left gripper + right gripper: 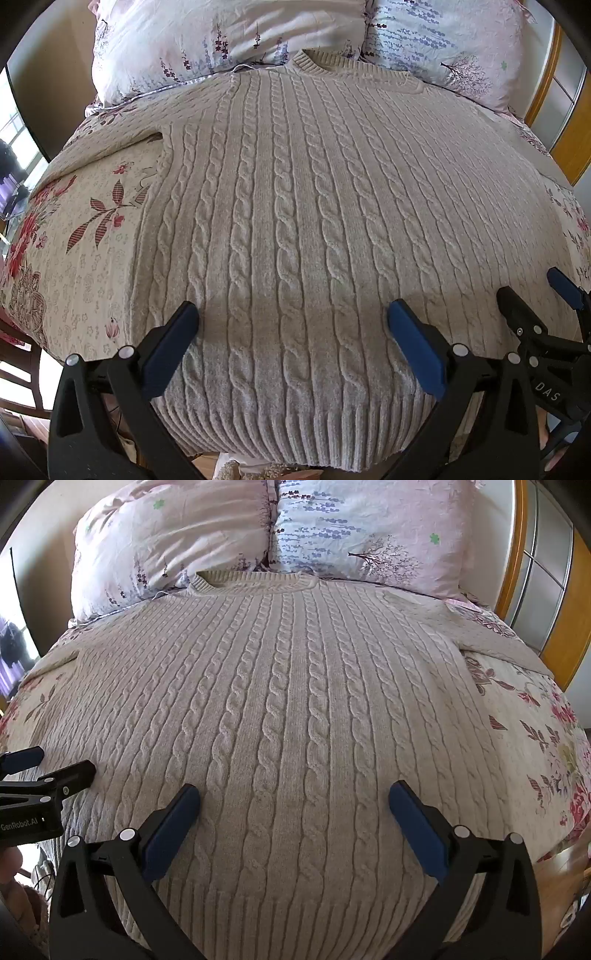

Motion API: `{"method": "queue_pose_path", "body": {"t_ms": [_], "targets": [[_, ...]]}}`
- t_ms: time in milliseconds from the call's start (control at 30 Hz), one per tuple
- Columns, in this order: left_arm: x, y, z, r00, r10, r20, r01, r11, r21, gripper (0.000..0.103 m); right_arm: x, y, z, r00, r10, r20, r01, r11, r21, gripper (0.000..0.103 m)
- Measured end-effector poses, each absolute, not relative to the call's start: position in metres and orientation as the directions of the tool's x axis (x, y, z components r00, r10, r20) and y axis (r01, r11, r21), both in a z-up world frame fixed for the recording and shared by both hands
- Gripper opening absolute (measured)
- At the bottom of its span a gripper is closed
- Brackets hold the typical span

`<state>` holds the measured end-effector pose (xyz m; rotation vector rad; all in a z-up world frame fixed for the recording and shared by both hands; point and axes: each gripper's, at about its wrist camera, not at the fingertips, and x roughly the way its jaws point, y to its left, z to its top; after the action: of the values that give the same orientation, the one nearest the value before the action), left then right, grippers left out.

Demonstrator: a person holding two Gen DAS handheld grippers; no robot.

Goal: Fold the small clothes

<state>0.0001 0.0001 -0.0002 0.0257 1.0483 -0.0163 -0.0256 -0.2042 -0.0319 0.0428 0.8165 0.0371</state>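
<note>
Floral bedspread carries a cable-knit sweater, collar toward the pillows. Left gripper and right gripper hover spread above its hem; only the right view shows the bed's right edge.

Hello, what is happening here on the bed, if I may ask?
A person holds a two-finger gripper in each hand above a cream cable-knit sweater that lies flat, front up, on a floral bedspread, with its collar near two pillows. The left gripper and the right gripper are both open over the lower part of the sweater, near its ribbed hem. No fold is made yet.
</note>
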Motion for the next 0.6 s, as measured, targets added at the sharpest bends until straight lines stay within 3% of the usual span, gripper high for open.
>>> {"method": "queue_pose_path", "body": {"t_ms": [600], "targets": [[0.0, 0.0, 0.0, 0.504, 0.0, -0.864, 0.025, 1.0, 0.015, 0.101, -0.0254, -0.2041, -0.0326, 0.683, 0.048, -0.729, -0.016, 0.999, 0.051, 0.102]]}}
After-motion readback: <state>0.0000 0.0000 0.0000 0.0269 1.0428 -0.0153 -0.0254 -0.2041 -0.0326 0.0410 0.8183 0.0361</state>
